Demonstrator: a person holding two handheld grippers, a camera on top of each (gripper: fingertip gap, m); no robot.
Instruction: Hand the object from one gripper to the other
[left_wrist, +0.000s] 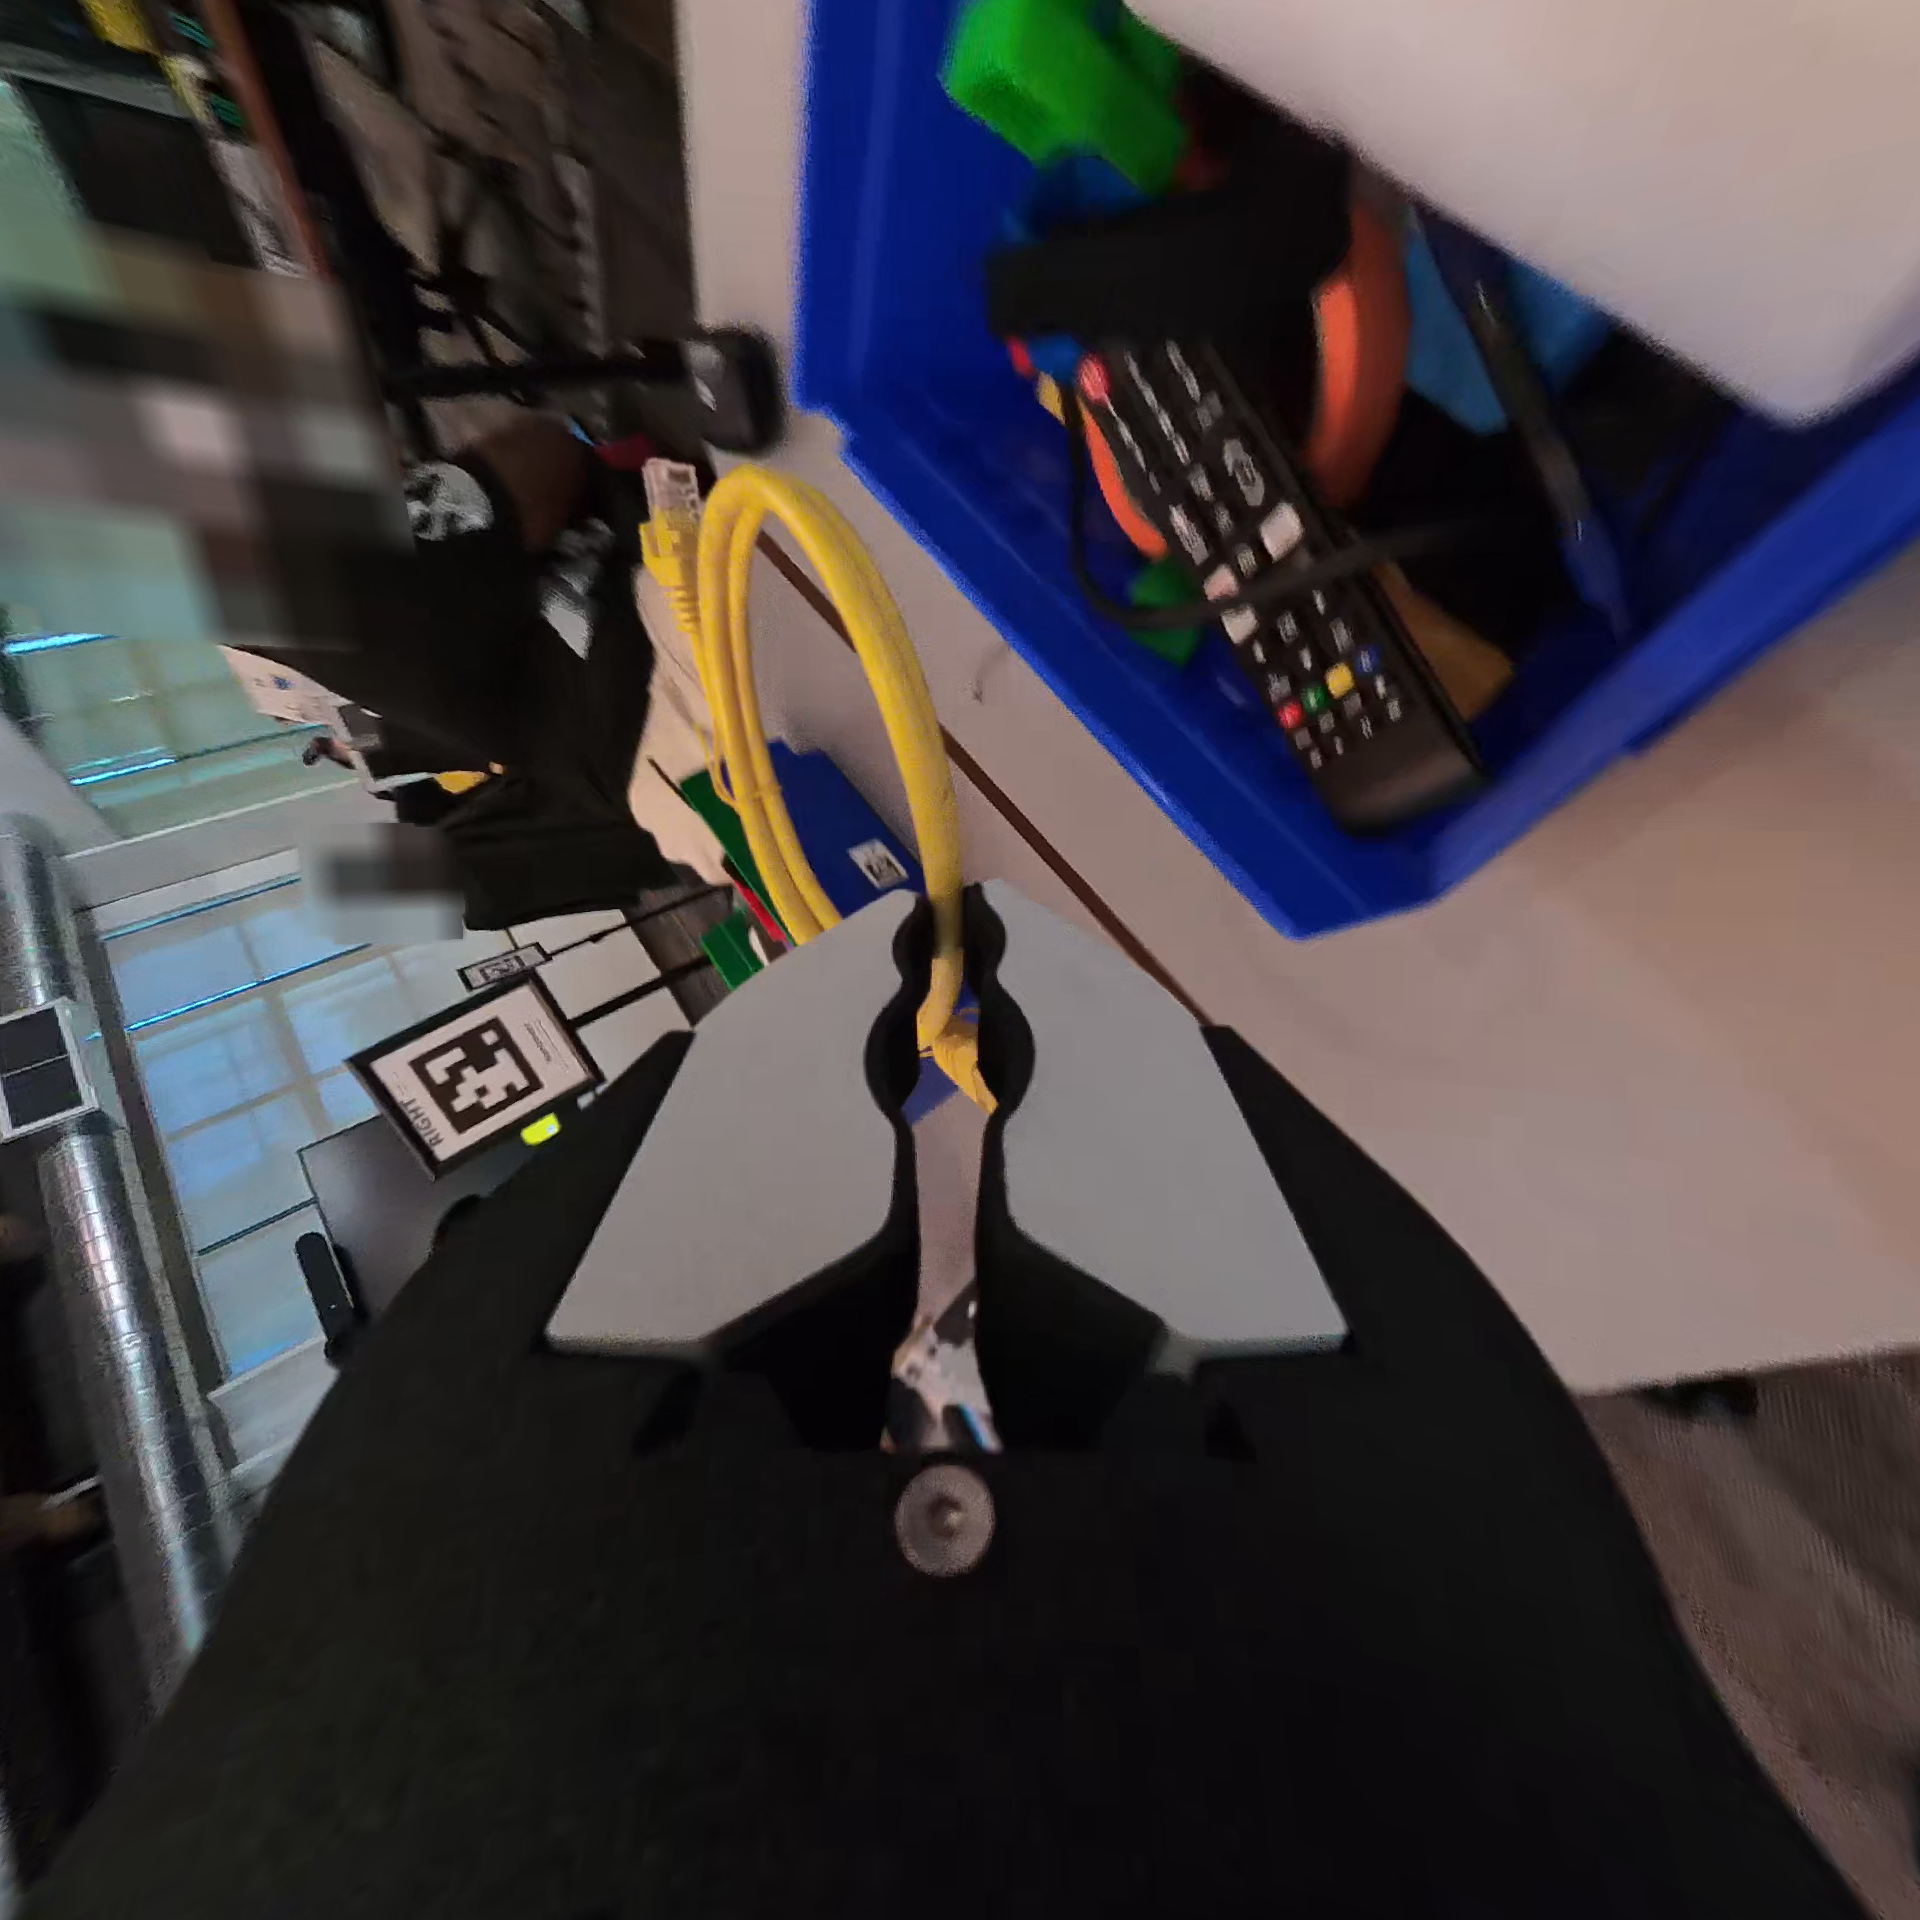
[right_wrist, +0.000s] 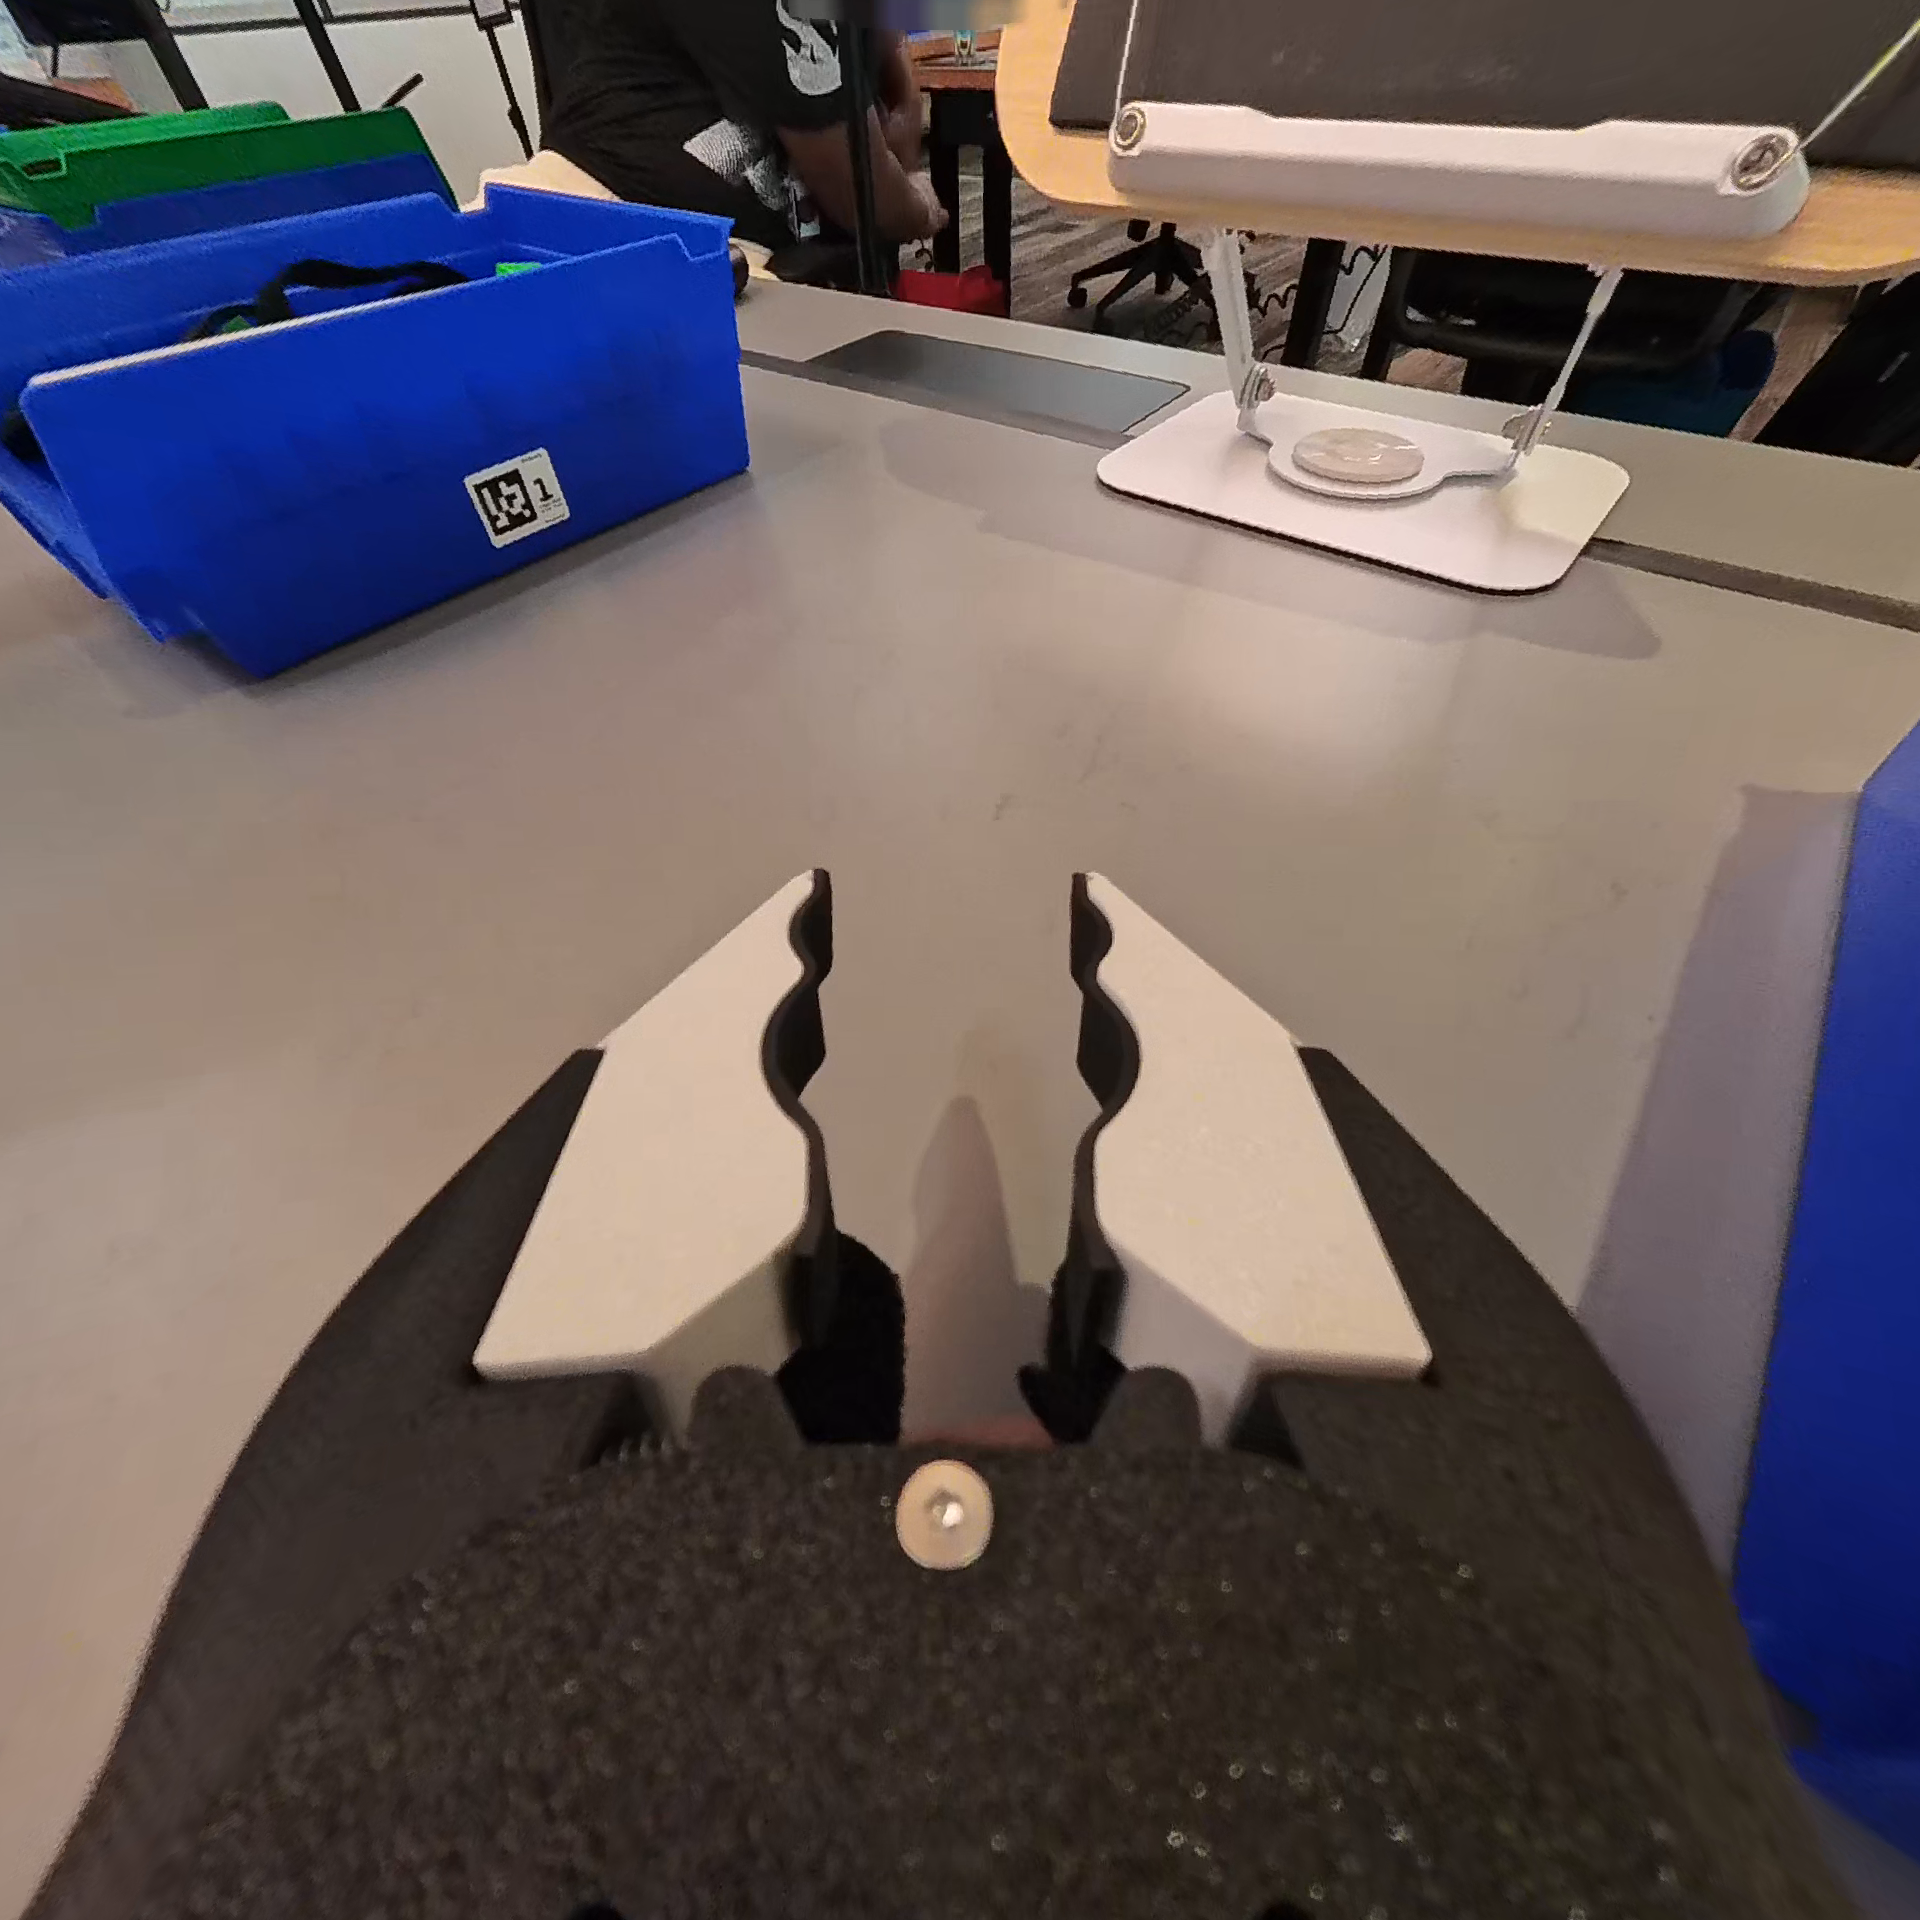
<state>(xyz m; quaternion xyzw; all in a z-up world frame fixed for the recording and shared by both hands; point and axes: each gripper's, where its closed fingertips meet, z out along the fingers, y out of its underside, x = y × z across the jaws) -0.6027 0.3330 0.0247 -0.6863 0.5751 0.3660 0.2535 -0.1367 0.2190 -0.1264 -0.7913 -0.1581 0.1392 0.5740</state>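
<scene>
Left wrist view, strongly rolled and partly motion-blurred. The left gripper (left_wrist: 948, 925), with grey finger plates and black wavy pads on a black foam-textured body, is seen clenched on a coiled yellow network cable with moulded plugs (left_wrist: 831, 665). The cable is pinched near the fingertips; one plug end lies between the pads, just behind the pinch point. The rest of the coil loops forward of the tips, off the table, with the second plug at its far end. Beyond the coil, a blue plastic bin (left_wrist: 1195, 727) is seen on the pale table surface (left_wrist: 1455, 1143). Inside it lie a black remote control with coloured buttons (left_wrist: 1288, 582), an orange ring-shaped item and green parts; these are too blurred to identify further.

Right wrist view. The right gripper (right_wrist: 948, 883), of the same build, is seen released: a clear gap stands between its pads and nothing is held. It is poised over the grey tabletop (right_wrist: 935, 675). A blue bin bearing a square marker sticker (right_wrist: 384, 488) stands at far left, and a white folding stand on a flat base (right_wrist: 1371, 488) at far right.
</scene>
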